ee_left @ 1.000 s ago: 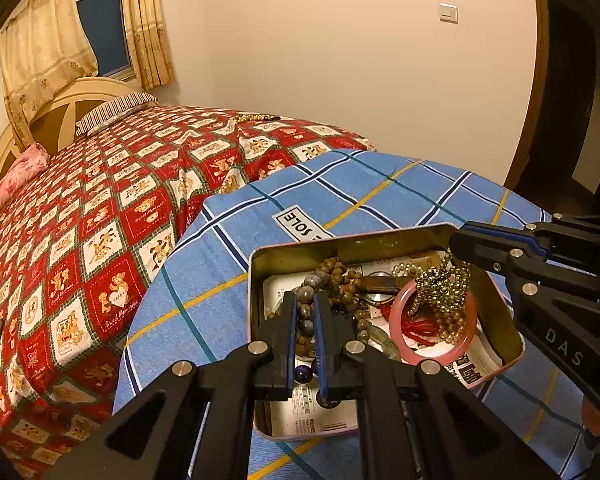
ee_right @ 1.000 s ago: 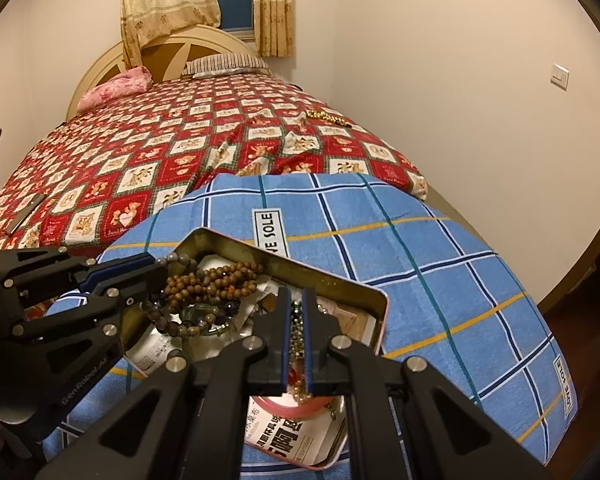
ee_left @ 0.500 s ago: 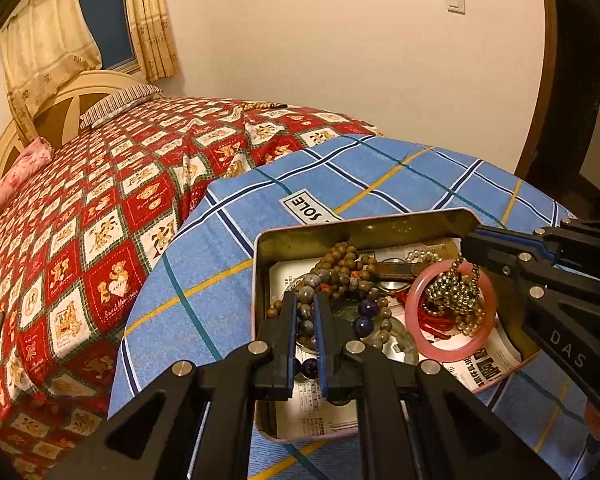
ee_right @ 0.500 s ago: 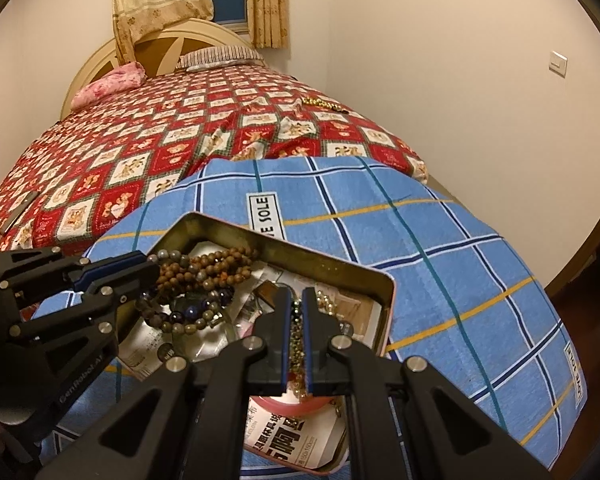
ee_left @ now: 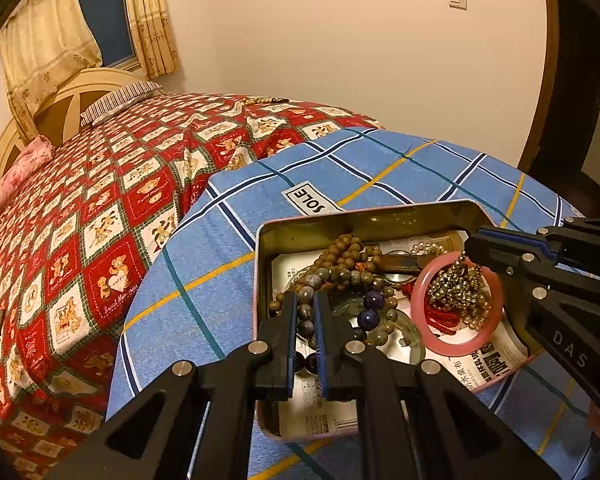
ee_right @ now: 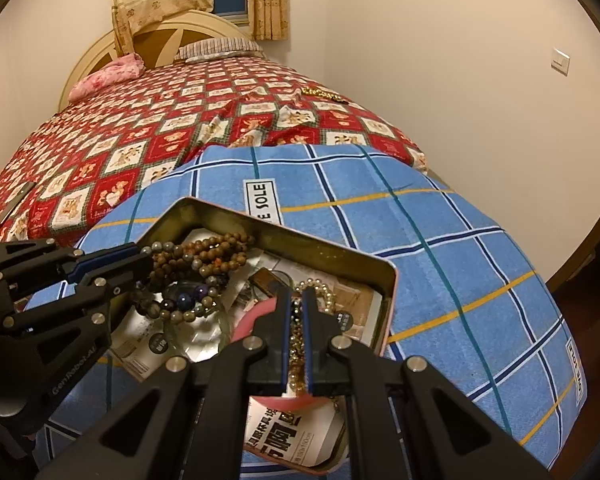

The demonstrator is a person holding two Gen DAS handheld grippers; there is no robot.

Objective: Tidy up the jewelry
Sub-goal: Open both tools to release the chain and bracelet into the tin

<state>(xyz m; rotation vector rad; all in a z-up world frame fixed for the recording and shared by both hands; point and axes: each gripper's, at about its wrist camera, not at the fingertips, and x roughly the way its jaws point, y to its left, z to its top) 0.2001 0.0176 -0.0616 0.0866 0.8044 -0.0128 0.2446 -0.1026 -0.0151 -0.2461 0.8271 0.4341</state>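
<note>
An open metal tin [ee_left: 364,216] [ee_right: 332,246] lies on a blue plaid cloth [ee_left: 380,168] and holds jewelry on printed paper. My left gripper [ee_left: 304,304] [ee_right: 146,258] is shut on a grey and brown bead bracelet [ee_left: 306,312] at the tin's left side. My right gripper [ee_right: 296,300] [ee_left: 470,252] is shut on a gold bead chain [ee_right: 298,344] [ee_left: 458,296], which hangs into a pink bangle [ee_left: 456,344] [ee_right: 256,312]. A brown bead strand [ee_left: 348,256] [ee_right: 216,254] and dark purple beads [ee_left: 370,314] lie between them.
A bed with a red patterned quilt [ee_left: 100,208] [ee_right: 140,128] lies behind the cloth. A gold chain [ee_right: 324,94] [ee_left: 260,100] rests on the quilt near the wall. A pink pillow [ee_right: 108,76] and a striped pillow [ee_right: 216,48] are at the headboard.
Both grippers have lowered into the tin with their bead strands. The gold chain has sunk from above the bangle into its middle.
</note>
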